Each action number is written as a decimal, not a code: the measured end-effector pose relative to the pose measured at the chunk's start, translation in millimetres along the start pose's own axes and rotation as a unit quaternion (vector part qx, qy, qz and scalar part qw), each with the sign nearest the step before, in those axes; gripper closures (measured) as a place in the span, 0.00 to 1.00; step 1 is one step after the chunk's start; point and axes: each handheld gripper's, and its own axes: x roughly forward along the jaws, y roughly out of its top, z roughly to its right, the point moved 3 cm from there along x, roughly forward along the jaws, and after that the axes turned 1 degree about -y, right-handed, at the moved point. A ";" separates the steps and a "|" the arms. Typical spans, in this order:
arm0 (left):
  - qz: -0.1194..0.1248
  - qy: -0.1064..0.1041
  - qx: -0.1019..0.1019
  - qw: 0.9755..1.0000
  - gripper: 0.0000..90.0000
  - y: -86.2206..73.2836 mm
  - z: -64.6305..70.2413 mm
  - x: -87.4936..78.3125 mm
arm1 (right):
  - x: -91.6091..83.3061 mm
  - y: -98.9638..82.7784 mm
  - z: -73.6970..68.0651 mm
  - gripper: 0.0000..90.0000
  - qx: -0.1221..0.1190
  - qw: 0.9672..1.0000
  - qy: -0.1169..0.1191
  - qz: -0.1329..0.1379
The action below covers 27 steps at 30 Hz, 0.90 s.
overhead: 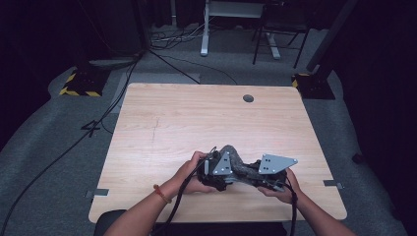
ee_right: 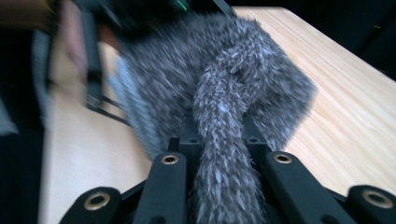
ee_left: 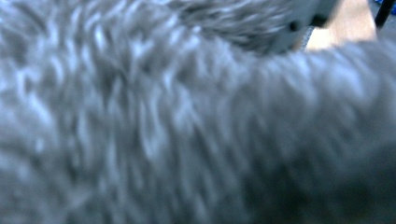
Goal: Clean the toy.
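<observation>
Low in the frame of the high view, near the front edge of the wooden table, two hands meet over a grey fuzzy cloth. At the left, the left gripper sits in the person's left hand, its jaws pinched tight with the fuzzy stuff bunched against them (its own camera is pressed so close that the fur blurs across the picture, with a scrap of table at the upper right). The cloth stretches rightward as a twisted rope between the two tools, lifted just off the tabletop. At the right, the right gripper is clamped on the cloth's other end: in the right gripper view a narrow furry strand runs down between the two black jaws, squeezed there.
</observation>
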 end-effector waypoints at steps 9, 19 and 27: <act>0.050 -0.005 -0.011 0.999 0.37 5.0 -3.0 -17.7 | 6.2 -38.1 27.6 0.86 0.082 0.996 0.013 -0.045; 0.046 -0.008 -0.003 0.999 0.37 3.4 -3.5 -17.6 | 0.2 -26.6 18.3 0.86 0.097 0.993 0.069 0.018; 0.005 0.006 0.010 1.000 0.37 0.0 -1.6 -7.6 | -9.4 -15.9 14.7 0.86 0.087 0.990 0.093 0.060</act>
